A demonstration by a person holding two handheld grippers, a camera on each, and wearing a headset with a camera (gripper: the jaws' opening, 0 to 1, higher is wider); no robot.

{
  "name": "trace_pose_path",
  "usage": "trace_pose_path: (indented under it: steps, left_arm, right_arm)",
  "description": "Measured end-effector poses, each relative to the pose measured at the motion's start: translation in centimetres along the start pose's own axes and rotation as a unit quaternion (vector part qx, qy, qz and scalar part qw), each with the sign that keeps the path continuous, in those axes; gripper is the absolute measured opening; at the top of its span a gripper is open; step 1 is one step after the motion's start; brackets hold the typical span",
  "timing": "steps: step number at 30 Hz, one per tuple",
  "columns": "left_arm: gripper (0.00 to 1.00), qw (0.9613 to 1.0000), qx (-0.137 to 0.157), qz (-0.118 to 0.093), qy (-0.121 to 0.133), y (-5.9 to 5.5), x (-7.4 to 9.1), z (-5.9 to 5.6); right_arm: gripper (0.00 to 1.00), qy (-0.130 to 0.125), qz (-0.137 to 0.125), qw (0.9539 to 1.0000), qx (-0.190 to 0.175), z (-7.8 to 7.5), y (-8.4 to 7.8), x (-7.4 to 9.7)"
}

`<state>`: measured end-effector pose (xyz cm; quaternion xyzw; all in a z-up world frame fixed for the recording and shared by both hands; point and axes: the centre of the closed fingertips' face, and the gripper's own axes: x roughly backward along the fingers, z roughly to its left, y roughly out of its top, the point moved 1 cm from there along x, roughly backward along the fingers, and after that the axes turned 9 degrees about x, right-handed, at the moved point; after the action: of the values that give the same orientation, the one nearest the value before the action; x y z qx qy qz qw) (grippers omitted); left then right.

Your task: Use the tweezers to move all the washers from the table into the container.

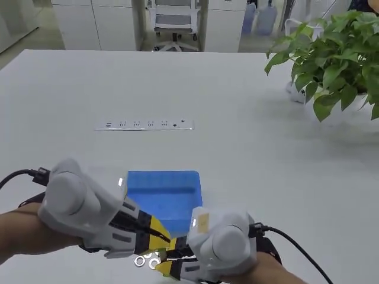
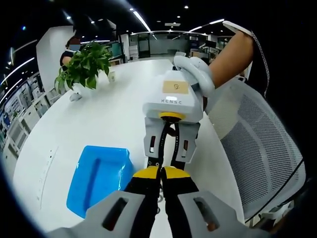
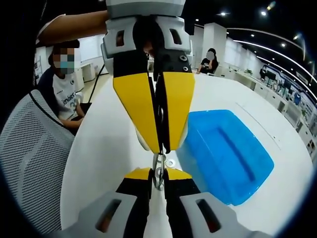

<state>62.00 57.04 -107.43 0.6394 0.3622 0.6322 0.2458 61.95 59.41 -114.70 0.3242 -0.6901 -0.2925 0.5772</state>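
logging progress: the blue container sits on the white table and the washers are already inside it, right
No: the washers lie on the white table just outside the blue container, not inside it. The head view shows this.

Left gripper [image 2: 161, 174] and right gripper [image 3: 157, 174]: white shells, yellow-black jaws.

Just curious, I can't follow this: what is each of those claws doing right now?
Left gripper: closed on the tweezers.
Right gripper: closed on the same tweezers.
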Motion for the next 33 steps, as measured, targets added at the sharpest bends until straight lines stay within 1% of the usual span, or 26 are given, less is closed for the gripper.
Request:
trace_pose_path:
  steps: [7, 15, 22, 26, 33]
  left_arm:
    - [0.05, 1.0000, -0.003, 0.008, -0.002, 0.0, 0.0, -0.3]
    - [0.05, 0.9999, -0.002, 0.010, -0.003, 0.5, 0.6, -0.7]
    - [0.05, 1.0000, -0.002, 0.008, -0.004, 1.6, 1.4, -0.8]
    - [0.05, 0.9999, -0.007, 0.010, -0.004, 2.0, 1.6, -0.9]
    - [0.05, 0.9998, -0.015, 0.009, -0.003, 3.0, 2.0, -0.6]
  right_arm:
    - [0.11, 0.001, 0.006, 1.0000, 0.007, 0.3, 0.0, 0.3]
    - [0.11, 0.000, 0.003, 1.0000, 0.006, 0.4, 0.6, 0.8]
    - [0.11, -0.006, -0.002, 1.0000, 0.007, 0.2, 1.5, 1.6]
    - [0.11, -0.009, -0.003, 0.9999, 0.009, 0.0, 1.8, 1.9]
    - [0.11, -0.017, -0.008, 0.9998, 0.007, -0.7, 2.4, 2.6]
